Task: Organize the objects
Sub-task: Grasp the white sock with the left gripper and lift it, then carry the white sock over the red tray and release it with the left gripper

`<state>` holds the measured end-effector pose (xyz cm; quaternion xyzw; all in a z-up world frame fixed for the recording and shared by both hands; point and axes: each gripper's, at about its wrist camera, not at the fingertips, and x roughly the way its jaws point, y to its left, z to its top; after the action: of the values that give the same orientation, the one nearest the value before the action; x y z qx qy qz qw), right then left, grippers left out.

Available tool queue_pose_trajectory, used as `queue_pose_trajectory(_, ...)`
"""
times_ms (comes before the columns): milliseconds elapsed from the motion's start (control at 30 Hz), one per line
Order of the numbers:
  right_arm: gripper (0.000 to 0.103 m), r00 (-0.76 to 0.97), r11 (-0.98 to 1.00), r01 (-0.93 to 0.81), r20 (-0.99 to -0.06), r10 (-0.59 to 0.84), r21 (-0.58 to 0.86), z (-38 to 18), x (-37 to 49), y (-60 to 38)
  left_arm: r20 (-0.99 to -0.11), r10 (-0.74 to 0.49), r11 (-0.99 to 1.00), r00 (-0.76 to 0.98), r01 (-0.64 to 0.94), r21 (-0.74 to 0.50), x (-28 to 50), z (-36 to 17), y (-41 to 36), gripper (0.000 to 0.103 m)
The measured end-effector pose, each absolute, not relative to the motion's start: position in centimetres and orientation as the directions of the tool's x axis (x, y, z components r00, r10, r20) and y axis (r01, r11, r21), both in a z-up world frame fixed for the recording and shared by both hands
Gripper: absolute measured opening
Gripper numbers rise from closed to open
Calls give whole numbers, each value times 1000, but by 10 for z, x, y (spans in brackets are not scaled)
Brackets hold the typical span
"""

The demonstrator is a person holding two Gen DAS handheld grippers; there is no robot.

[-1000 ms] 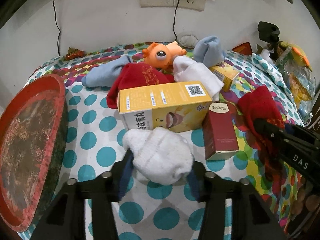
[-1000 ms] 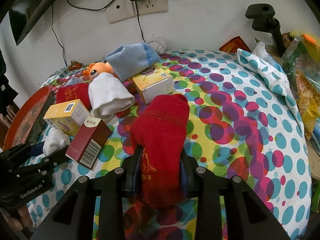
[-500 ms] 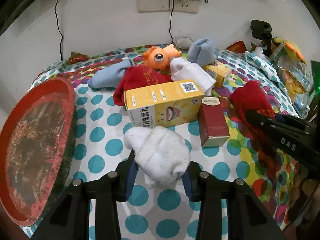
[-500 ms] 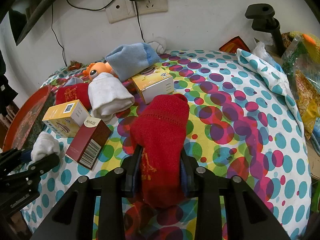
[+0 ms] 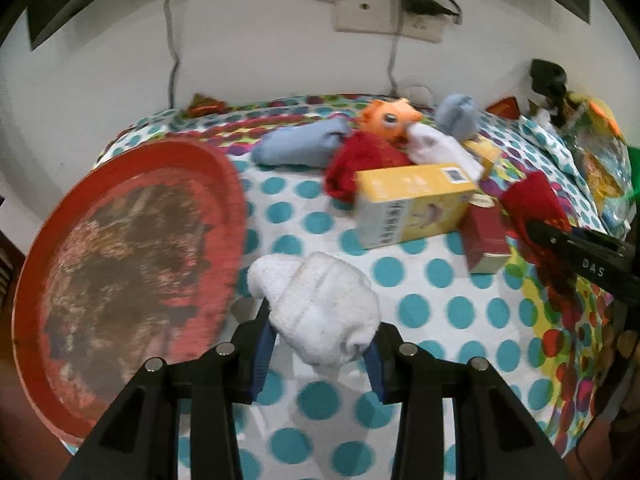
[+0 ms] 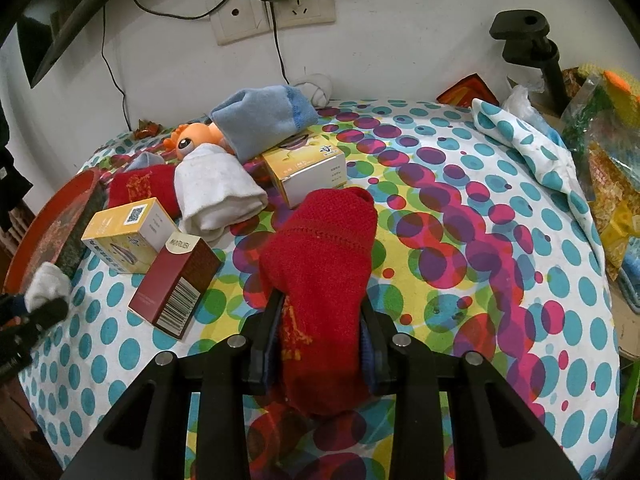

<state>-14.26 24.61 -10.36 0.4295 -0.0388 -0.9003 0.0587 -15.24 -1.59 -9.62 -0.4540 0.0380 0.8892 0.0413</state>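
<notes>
My left gripper (image 5: pixel 318 350) is shut on a rolled white sock (image 5: pixel 320 312), held just above the dotted cloth beside the red tray (image 5: pixel 224 184). In the right wrist view that white sock (image 6: pixel 46 286) shows at the far left. My right gripper (image 6: pixel 320 338) is shut on a red sock (image 6: pixel 320 256) that lies on the cloth. A yellow box (image 5: pixel 412 204) and a dark red box (image 5: pixel 486 240) lie ahead of the left gripper. Behind them sit another red sock (image 5: pixel 360 160), a white sock (image 5: pixel 436 148), blue socks (image 5: pixel 300 146) and an orange toy (image 5: pixel 390 118).
A small yellow box (image 6: pixel 308 168) lies under a blue sock (image 6: pixel 264 118). Wall sockets and cables (image 6: pixel 280 4) are at the back. A black clamp (image 6: pixel 528 44) and bags of clutter (image 6: pixel 604 136) crowd the right edge. Bare cloth lies right of the red sock.
My left gripper pulled back and to the left with the white sock, away from the boxes and toward the red tray. The right gripper and its red sock stayed put.
</notes>
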Motion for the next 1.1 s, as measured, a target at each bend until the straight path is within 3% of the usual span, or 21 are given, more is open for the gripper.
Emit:
queue_pose_trajectory(333, 30, -624, -992, 70, -771, -127, 107, -104, -143, 244, -800, 165, -986, -577, -102, -129, -145, -74, -51, 40)
queue_pose_trajectory(500, 30, -624, -993, 69, -773, -115, 91, -104, -144, 241, -780, 194, -981, -595, -128, -146, -141, -60, -52, 40)
queue_pose_trajectory(1100, 30, -624, -994, 68, -773, -111, 88, -104, -144, 240, -781, -49, -998, -622, 63, 12, -161, -62, -147, 40)
